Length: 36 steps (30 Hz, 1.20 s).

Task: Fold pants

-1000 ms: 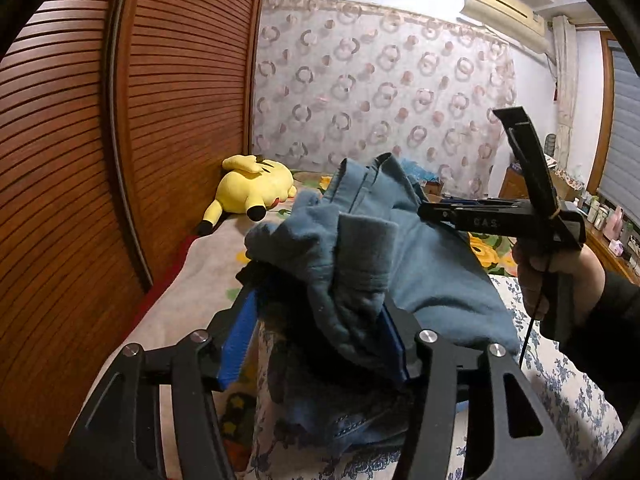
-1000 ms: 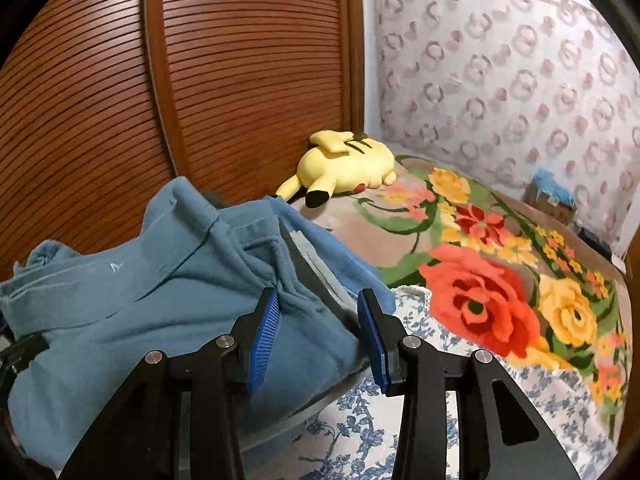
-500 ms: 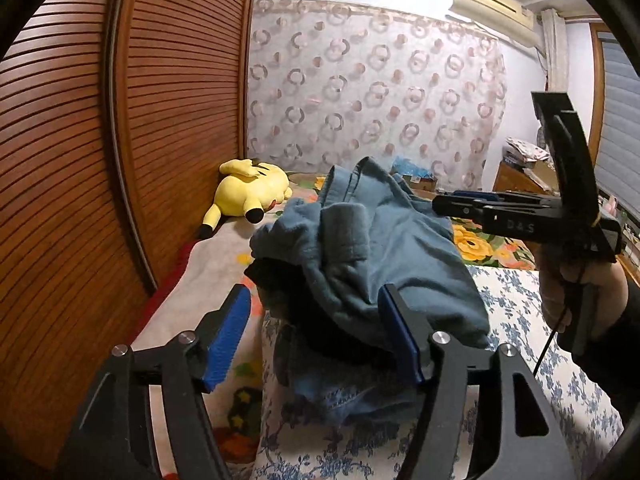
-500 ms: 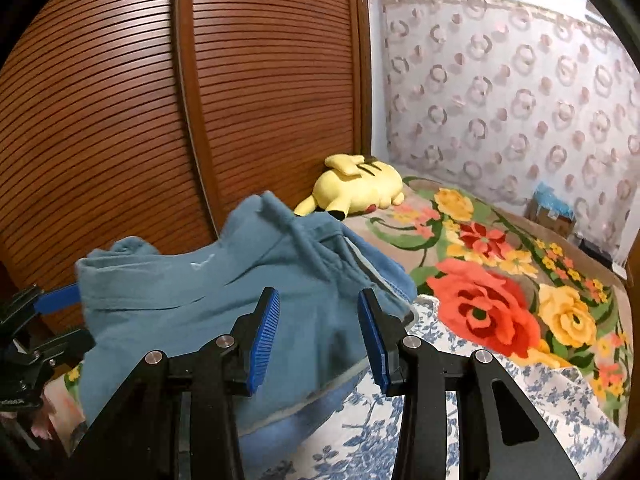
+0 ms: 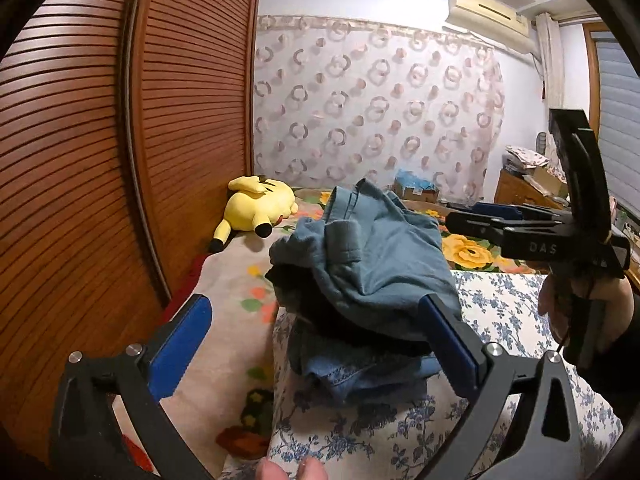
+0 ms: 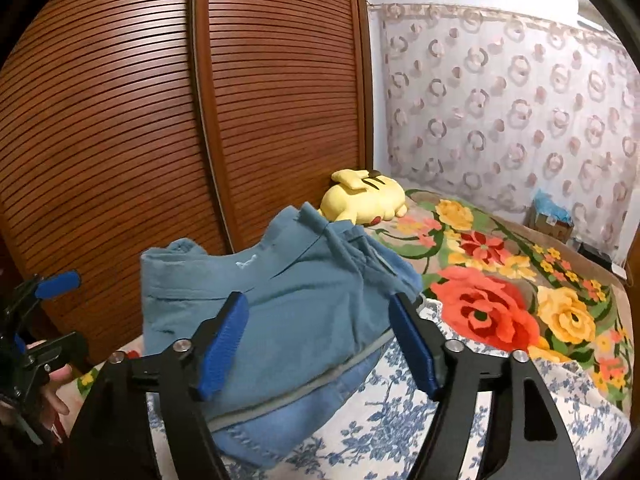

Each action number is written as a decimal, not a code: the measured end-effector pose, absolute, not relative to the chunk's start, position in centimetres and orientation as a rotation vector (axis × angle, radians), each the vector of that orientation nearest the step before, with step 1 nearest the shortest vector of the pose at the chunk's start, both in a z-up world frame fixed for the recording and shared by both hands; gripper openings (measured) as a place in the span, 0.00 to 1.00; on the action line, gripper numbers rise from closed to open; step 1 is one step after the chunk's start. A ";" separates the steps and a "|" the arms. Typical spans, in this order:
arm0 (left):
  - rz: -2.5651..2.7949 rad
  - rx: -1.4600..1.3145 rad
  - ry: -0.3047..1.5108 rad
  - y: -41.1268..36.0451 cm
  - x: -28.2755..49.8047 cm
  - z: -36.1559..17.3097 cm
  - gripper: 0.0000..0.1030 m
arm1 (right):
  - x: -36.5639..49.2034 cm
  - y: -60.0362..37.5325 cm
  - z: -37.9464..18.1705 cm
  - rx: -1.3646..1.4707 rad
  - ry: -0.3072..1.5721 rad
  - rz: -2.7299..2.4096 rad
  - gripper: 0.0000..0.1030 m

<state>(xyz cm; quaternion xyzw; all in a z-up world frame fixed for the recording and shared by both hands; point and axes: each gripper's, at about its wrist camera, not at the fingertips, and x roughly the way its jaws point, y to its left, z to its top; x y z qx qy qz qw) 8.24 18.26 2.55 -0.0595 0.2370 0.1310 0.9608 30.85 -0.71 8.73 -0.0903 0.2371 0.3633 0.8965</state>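
Note:
The blue pants (image 5: 372,272) lie as a folded, bunched pile on a blue-flowered white cover (image 5: 500,312) on the bed. My left gripper (image 5: 316,340) is just short of the pile's near end. Its jaws are opening wide, and neither pad presses the cloth. In the right wrist view the pants (image 6: 280,300) lie ahead of my right gripper (image 6: 318,344). Its jaws are also opening, and the pads are clear of the fabric. The right gripper (image 5: 472,216) shows from the side beyond the pile, held by a hand (image 5: 580,300). The left gripper (image 6: 56,312) shows at the far left.
Slatted wooden wardrobe doors (image 5: 100,160) run along the left of the bed. A yellow plush toy (image 5: 256,208) lies at the far end on a floral blanket (image 6: 500,312). A patterned curtain (image 5: 380,100) hangs behind. A cardboard box (image 6: 552,222) stands by the curtain.
Both grippers have opened and drawn back from the pants. The left one held the cloth a second ago and has let go. The pile now rests lower on the flowered cover.

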 end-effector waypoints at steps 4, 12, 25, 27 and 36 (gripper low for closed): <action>0.240 -0.135 0.492 17.8 7.5 2.5 1.00 | 29.3 -1.3 8.7 -0.181 0.495 0.738 0.80; 0.215 -0.108 0.500 16.1 6.3 1.9 1.00 | 24.9 -3.4 8.7 -0.164 0.476 0.699 0.80; 0.090 -0.085 0.525 11.5 5.4 0.9 1.00 | 16.6 -8.6 7.6 -0.135 0.471 0.567 0.80; 0.071 -0.075 0.524 10.5 5.2 0.9 1.00 | 15.4 -9.2 7.5 -0.132 0.471 0.536 0.80; 0.011 -0.065 0.531 7.0 4.1 0.8 1.00 | 9.6 -12.6 7.2 -0.100 0.474 0.433 0.80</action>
